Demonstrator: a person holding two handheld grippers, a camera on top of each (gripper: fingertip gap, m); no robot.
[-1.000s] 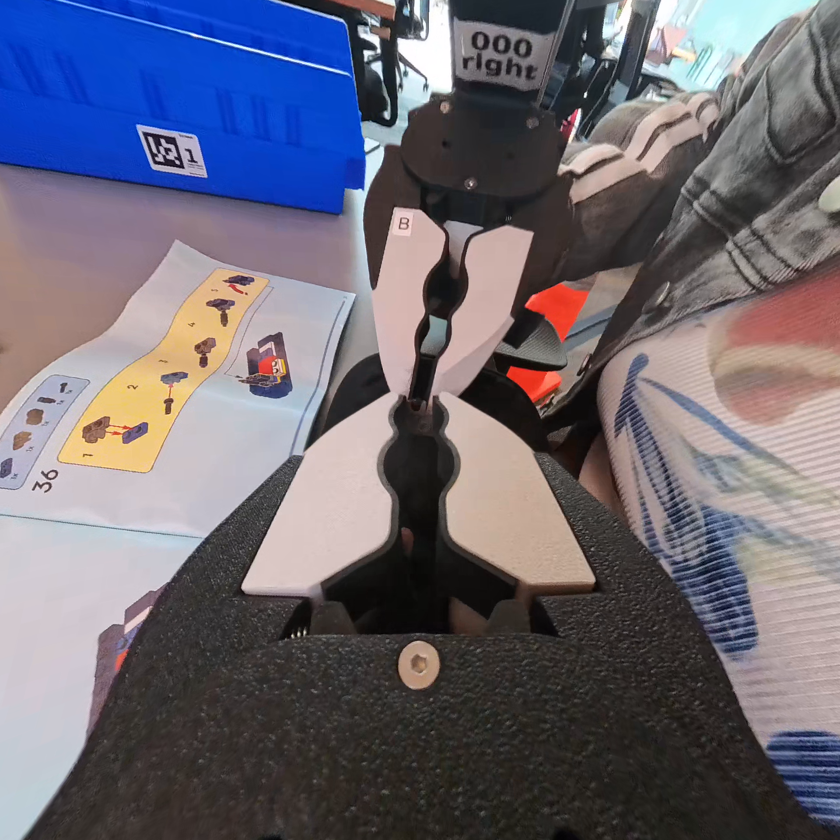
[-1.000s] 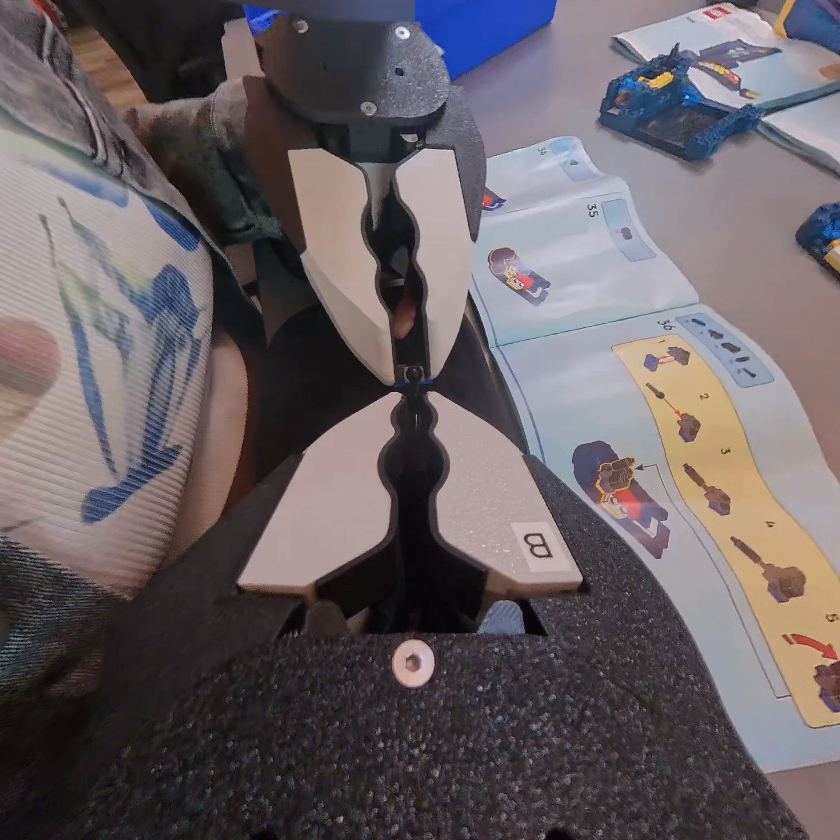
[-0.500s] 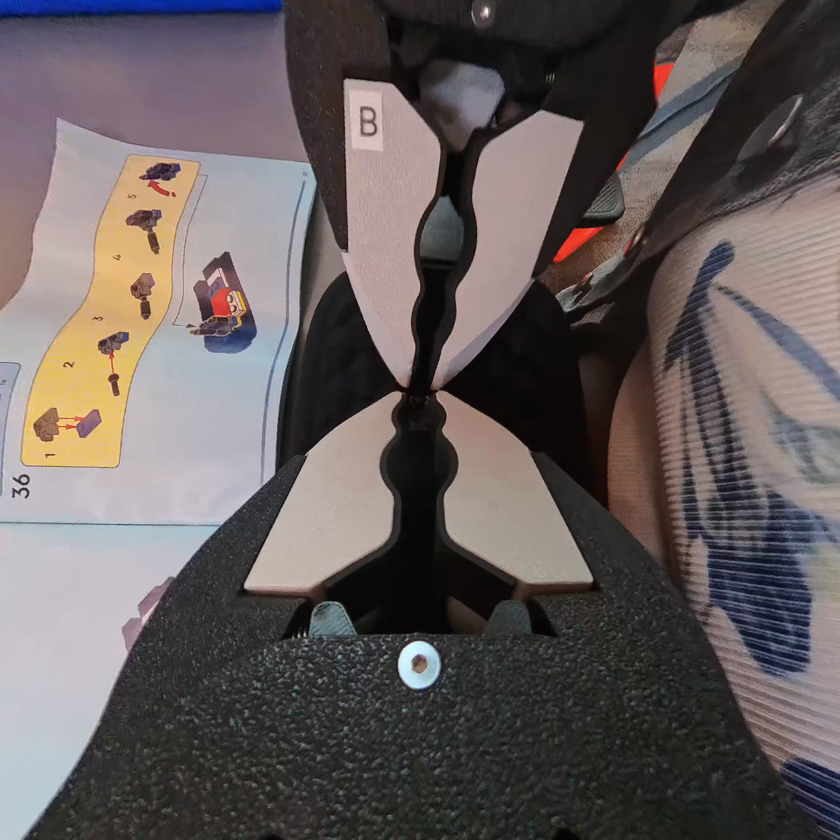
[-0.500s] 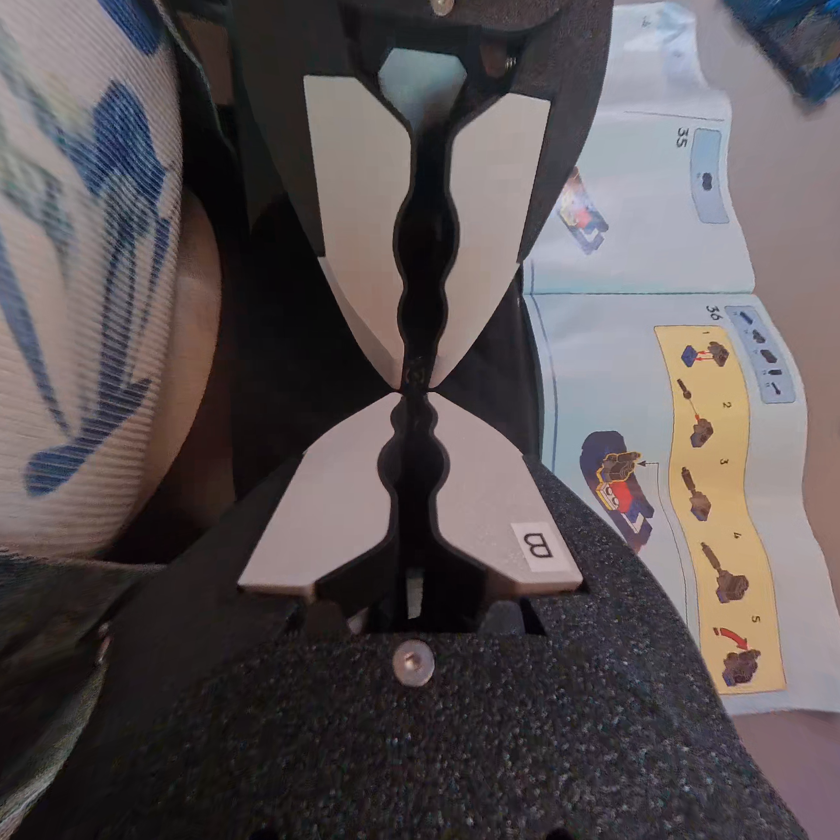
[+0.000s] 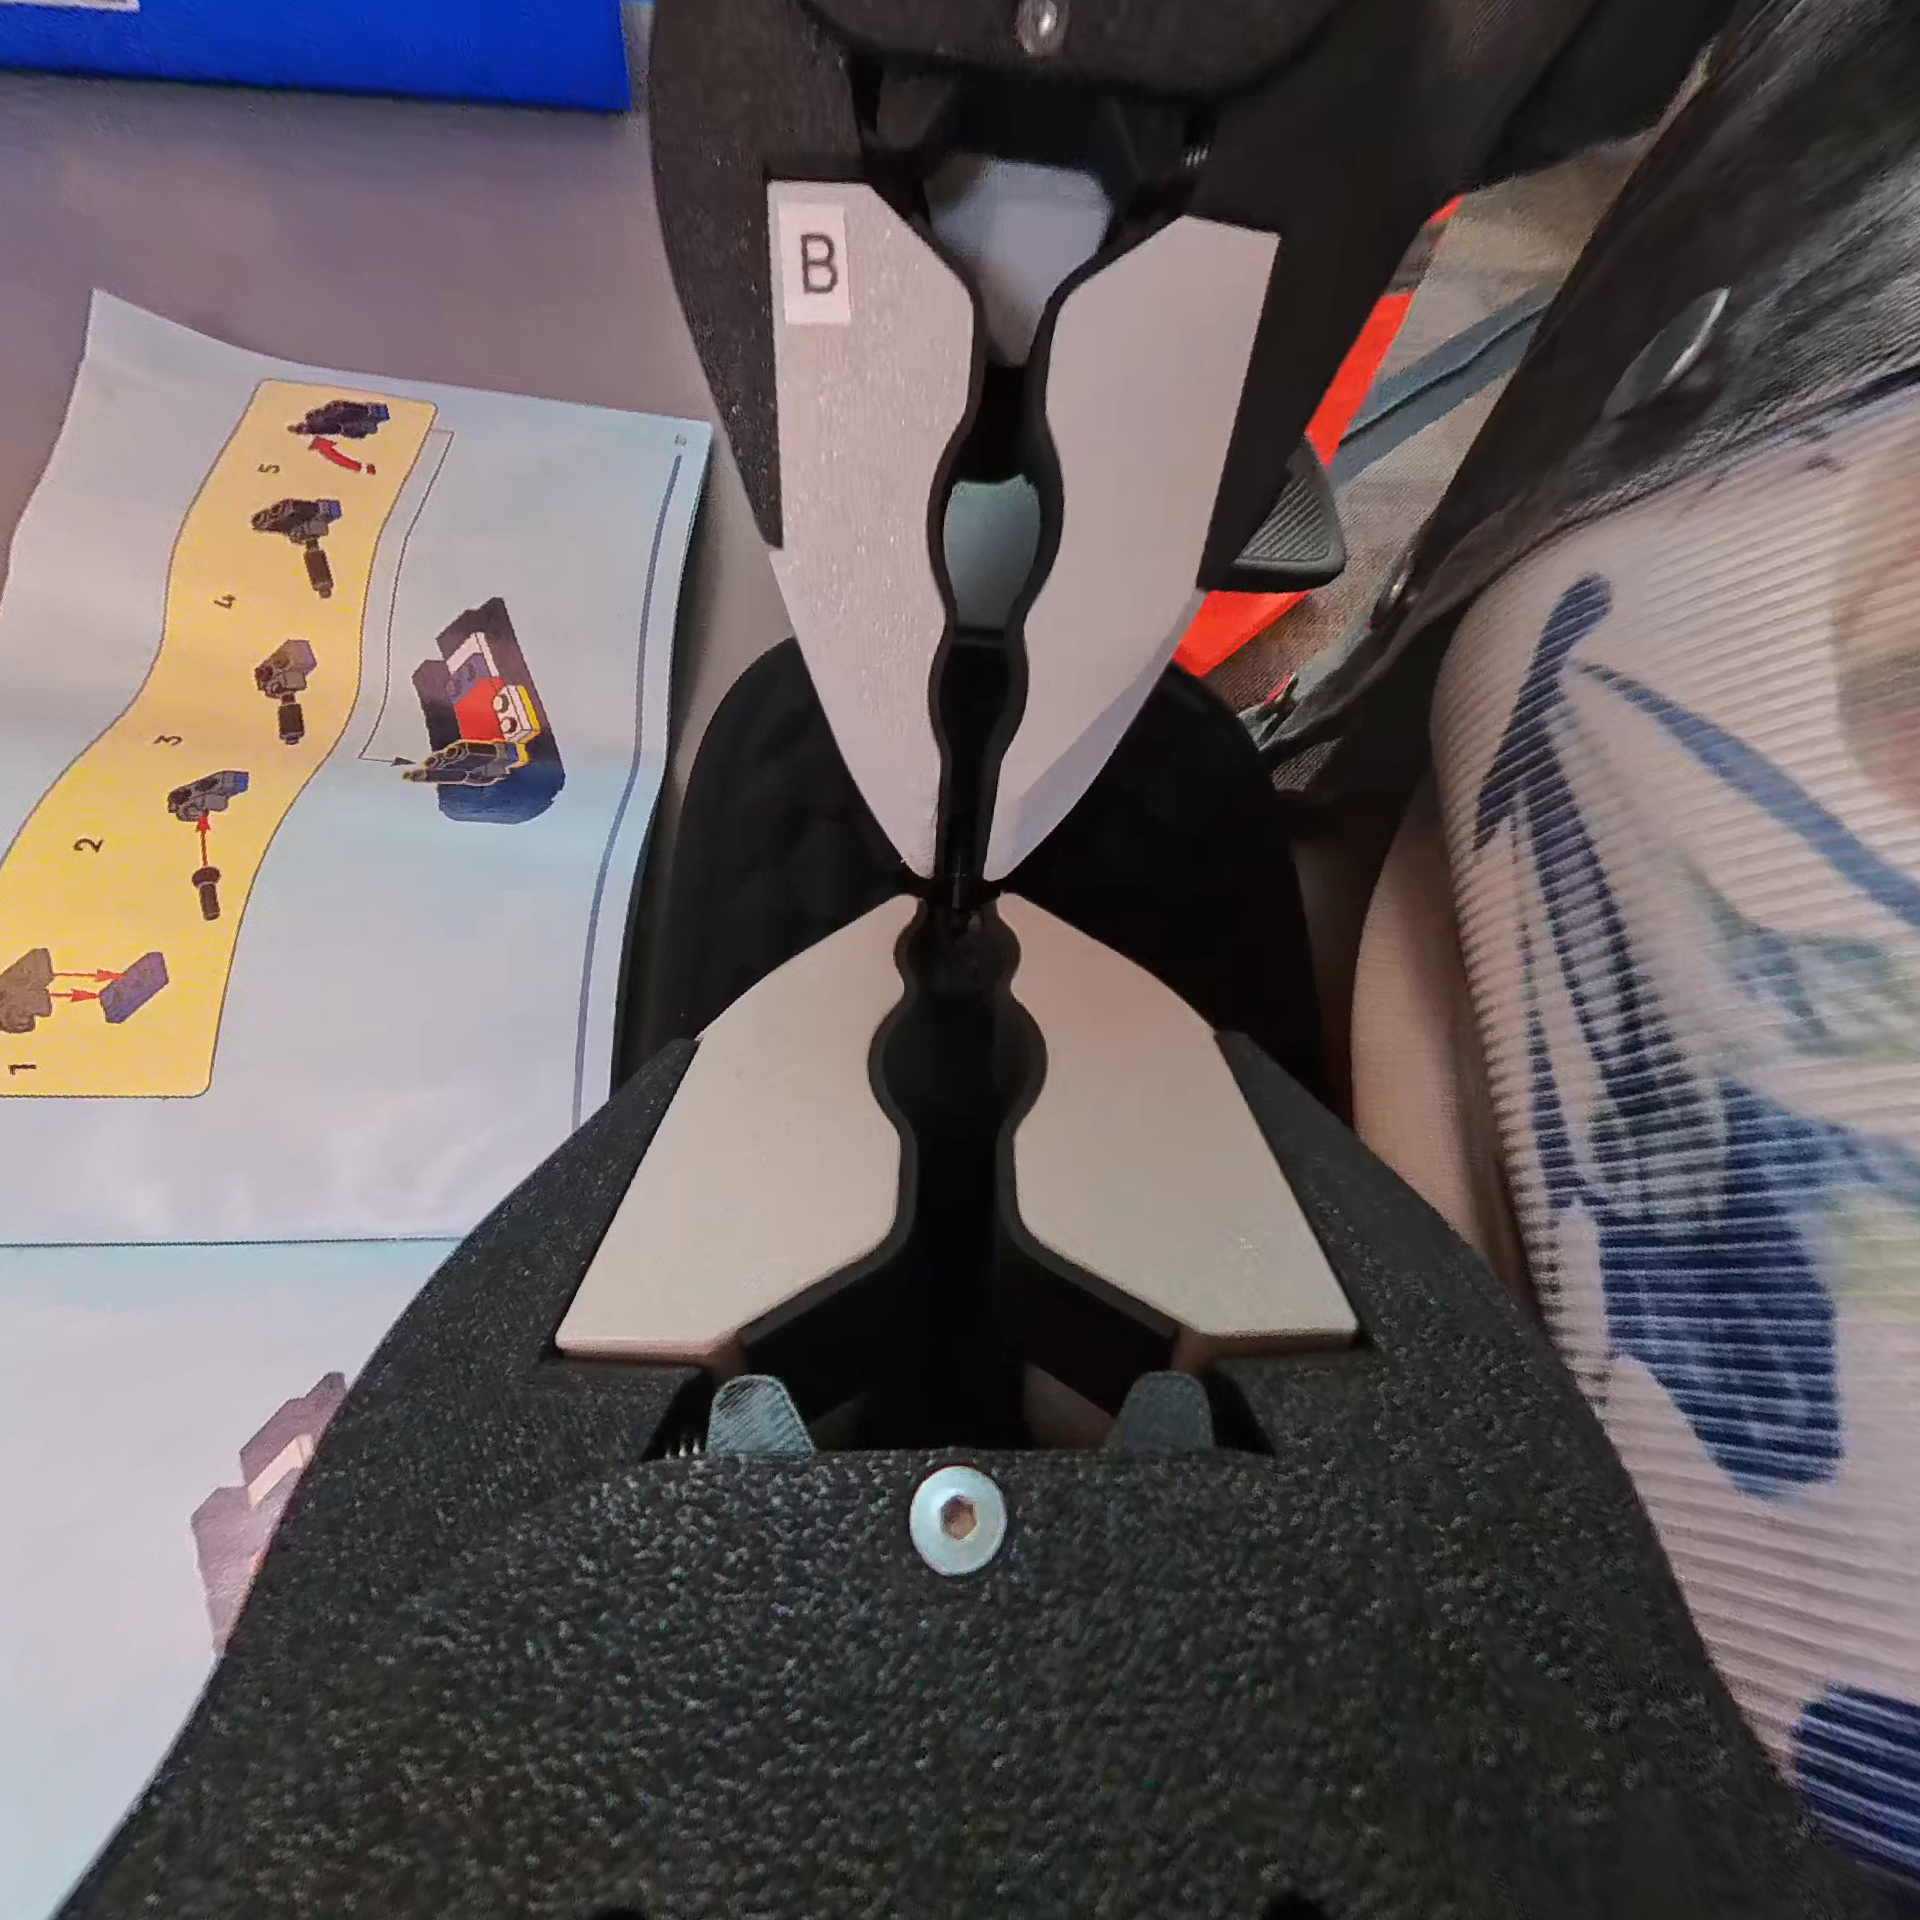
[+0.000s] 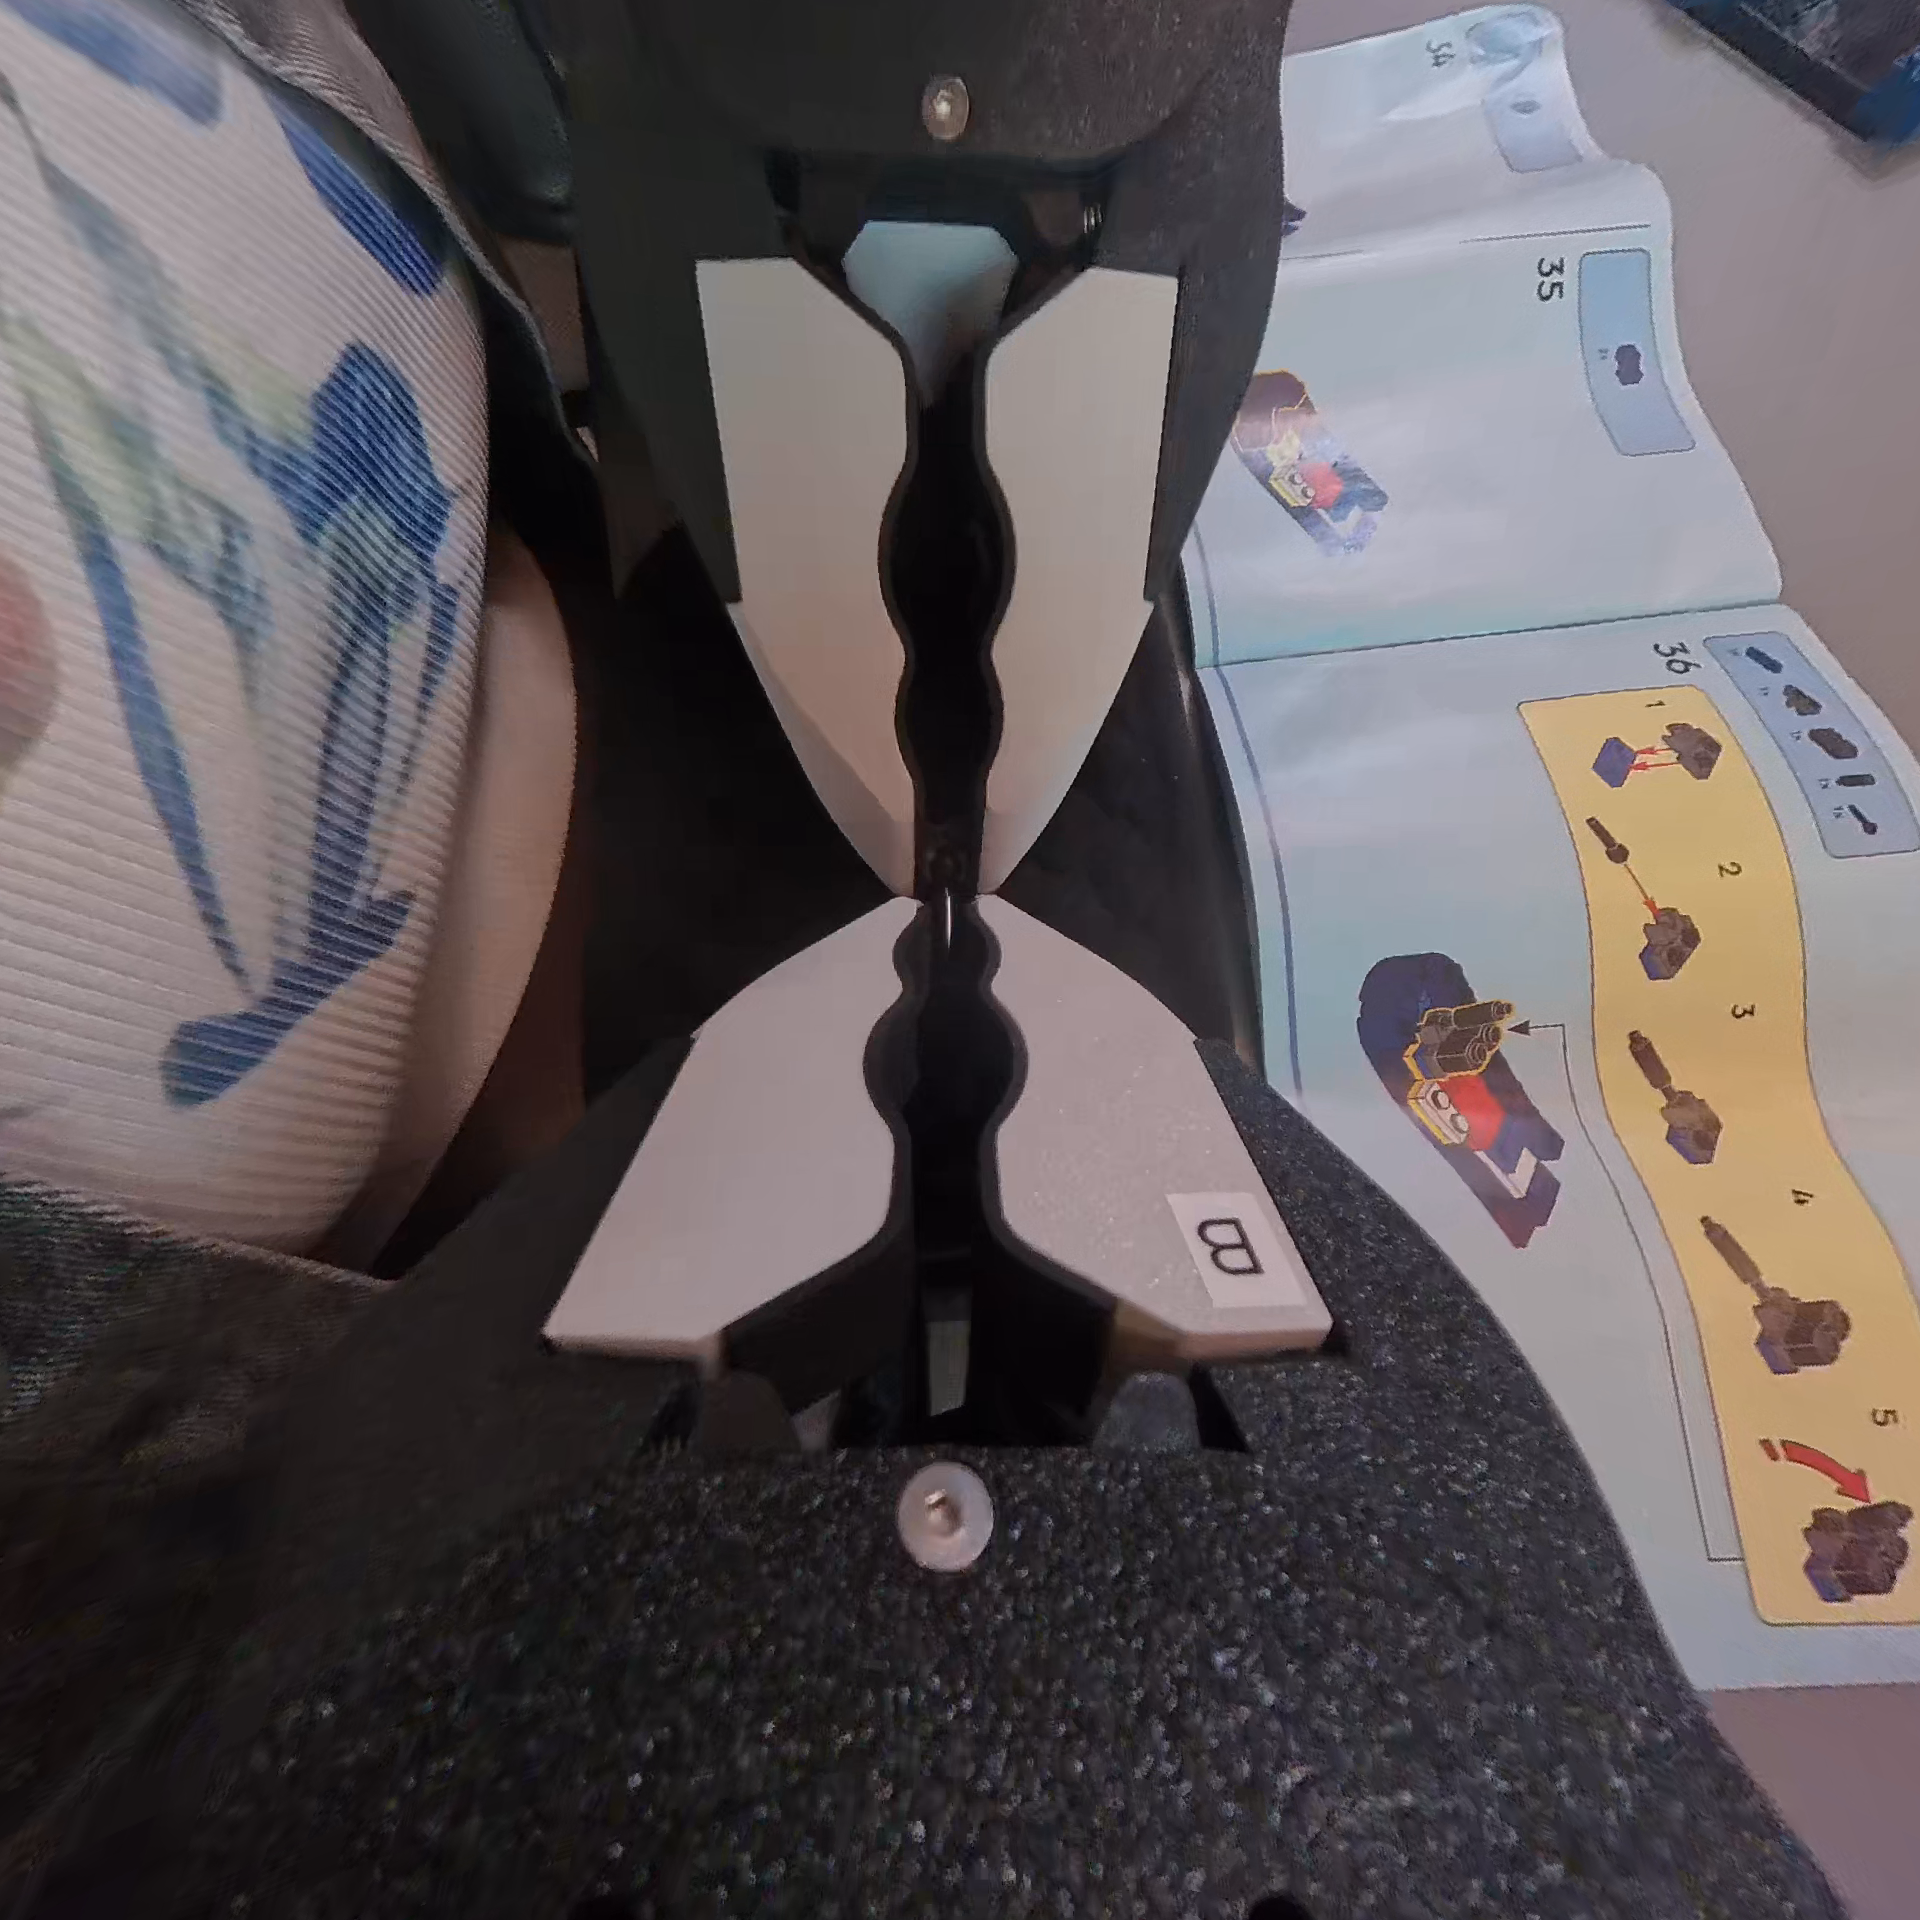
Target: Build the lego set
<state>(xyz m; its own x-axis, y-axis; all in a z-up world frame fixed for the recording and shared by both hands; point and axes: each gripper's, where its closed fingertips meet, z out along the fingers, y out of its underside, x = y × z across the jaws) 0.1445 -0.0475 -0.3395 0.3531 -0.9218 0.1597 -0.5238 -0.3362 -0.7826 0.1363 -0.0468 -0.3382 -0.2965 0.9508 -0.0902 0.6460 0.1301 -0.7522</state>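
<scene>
Far left: a blue plastic bin shows only as a strip at the top of the left wrist view; a second ago much more of it was in sight.
Booklet: a pale blue paper instruction booklet lies open on the grey table, its yellow band of numbered building steps now closer and larger than before.
Left gripper: the left gripper, grey-fingered in a black textured body, has its tips drawn together on a tiny dark piece; what the piece is I cannot tell, it is too small.
Right gripper: the right gripper, of the same make, meets the left tip to tip; its fingers are together on a thin dark pin that shows a bright glint.
Change: a second ago the two stood a little apart and tilted; now they are nose to nose and in line, each filling the other's view.
Below: a black padded seat sits under the meeting tips.
Right side: a person's white ribbed top with blue print is close beside both tools.
</scene>
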